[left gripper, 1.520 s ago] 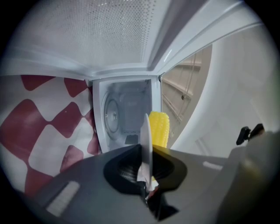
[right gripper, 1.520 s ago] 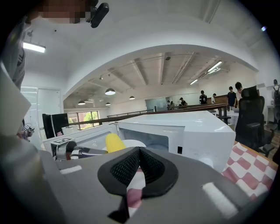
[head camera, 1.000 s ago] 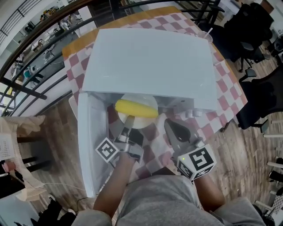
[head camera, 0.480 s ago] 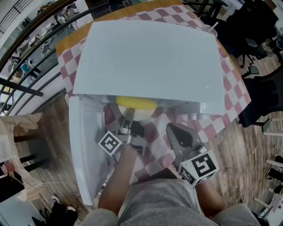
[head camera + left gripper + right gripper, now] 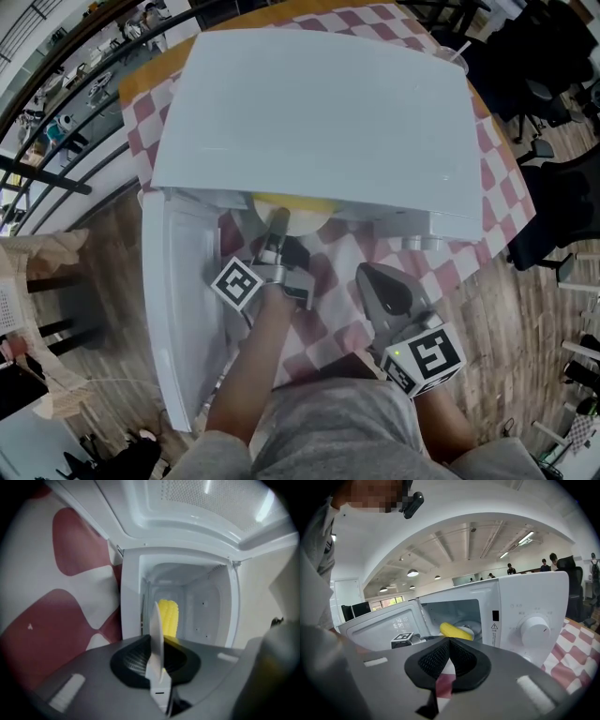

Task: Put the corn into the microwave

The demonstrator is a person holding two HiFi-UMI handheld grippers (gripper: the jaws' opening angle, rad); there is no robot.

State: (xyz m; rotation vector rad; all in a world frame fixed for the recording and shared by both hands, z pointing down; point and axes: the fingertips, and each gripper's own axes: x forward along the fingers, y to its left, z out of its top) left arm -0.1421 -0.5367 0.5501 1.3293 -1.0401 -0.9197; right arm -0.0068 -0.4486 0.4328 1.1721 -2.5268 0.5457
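Observation:
The yellow corn (image 5: 286, 202) lies on a white plate (image 5: 307, 221) just inside the open white microwave (image 5: 319, 103); its top hides most of both in the head view. My left gripper (image 5: 277, 228) reaches level into the cavity, shut on the plate's near rim (image 5: 156, 634). Beyond that rim the left gripper view shows the corn (image 5: 168, 618). My right gripper (image 5: 373, 278) hangs in front of the microwave, shut and empty, away from the plate. From the right gripper (image 5: 449, 641) view the corn (image 5: 457, 631) is seen inside the cavity.
The microwave door (image 5: 183, 300) stands swung open at the left. The control dial (image 5: 536, 629) is on the front panel at the right. A red-and-white checked cloth (image 5: 328, 309) covers the table. Black chairs (image 5: 553, 56) stand at the right, and a railing (image 5: 56, 141) runs at the left.
My left gripper has carried the plate and corn deeper into the microwave, so the corn is now mostly hidden under its top. The right gripper has barely shifted.

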